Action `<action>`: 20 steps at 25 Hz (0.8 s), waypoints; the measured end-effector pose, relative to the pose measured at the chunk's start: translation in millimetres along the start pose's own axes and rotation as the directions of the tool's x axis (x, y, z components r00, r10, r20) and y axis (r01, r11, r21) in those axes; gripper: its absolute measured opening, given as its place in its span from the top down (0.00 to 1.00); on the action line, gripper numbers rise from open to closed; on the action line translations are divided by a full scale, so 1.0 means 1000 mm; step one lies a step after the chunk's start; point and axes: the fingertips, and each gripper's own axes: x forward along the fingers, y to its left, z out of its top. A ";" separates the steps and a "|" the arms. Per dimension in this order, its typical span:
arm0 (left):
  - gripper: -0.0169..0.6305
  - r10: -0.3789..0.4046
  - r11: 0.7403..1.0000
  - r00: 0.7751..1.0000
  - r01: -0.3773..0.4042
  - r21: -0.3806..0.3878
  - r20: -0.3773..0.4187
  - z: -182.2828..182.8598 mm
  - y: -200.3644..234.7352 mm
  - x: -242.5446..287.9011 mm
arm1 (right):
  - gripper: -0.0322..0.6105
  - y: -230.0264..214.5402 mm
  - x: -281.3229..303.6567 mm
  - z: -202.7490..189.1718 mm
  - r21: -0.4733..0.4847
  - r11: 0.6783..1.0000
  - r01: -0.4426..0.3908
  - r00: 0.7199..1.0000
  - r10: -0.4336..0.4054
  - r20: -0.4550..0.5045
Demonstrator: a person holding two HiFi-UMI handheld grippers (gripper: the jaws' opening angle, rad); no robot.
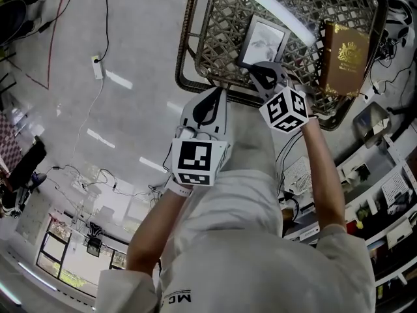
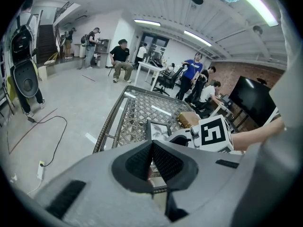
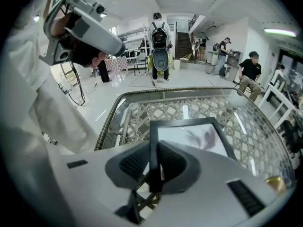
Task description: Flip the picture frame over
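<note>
Grippers number two. The right gripper (image 3: pixel 152 161) is clamped on the near left edge of the one black picture frame (image 3: pixel 191 138), which rests picture side up on a single woven table (image 3: pixel 118 122) with a glass top. The left gripper (image 2: pixel 151 150) hangs just left of it, above the table's near rim, jaws pressed together on nothing. One brown book (image 1: pixel 345 56) with a gold crest lies right of the frame, apart from it.

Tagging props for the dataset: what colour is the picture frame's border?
The picture frame border is black, around a pale grey-marked print; clearest in the right gripper view.
</note>
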 end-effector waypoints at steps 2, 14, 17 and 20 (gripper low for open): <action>0.94 0.005 1.000 1.000 -0.005 -0.003 -0.004 -0.003 0.001 -0.002 | 0.83 0.000 -0.003 0.004 0.029 1.000 0.000 1.000 0.000 0.015; 0.94 -0.004 1.000 1.000 0.004 0.009 0.014 0.002 0.002 -0.003 | 0.83 0.002 -0.019 0.024 0.230 0.972 -0.042 0.991 0.011 0.135; 0.94 0.002 1.000 1.000 -0.002 0.007 0.016 0.003 0.005 -0.003 | 0.83 0.001 -0.024 0.030 0.295 0.953 -0.062 0.985 0.011 0.172; 0.94 0.002 1.000 1.000 -0.003 0.008 0.021 0.006 0.007 -0.002 | 0.83 -0.003 -0.029 0.039 0.388 0.918 -0.082 0.974 -0.008 0.225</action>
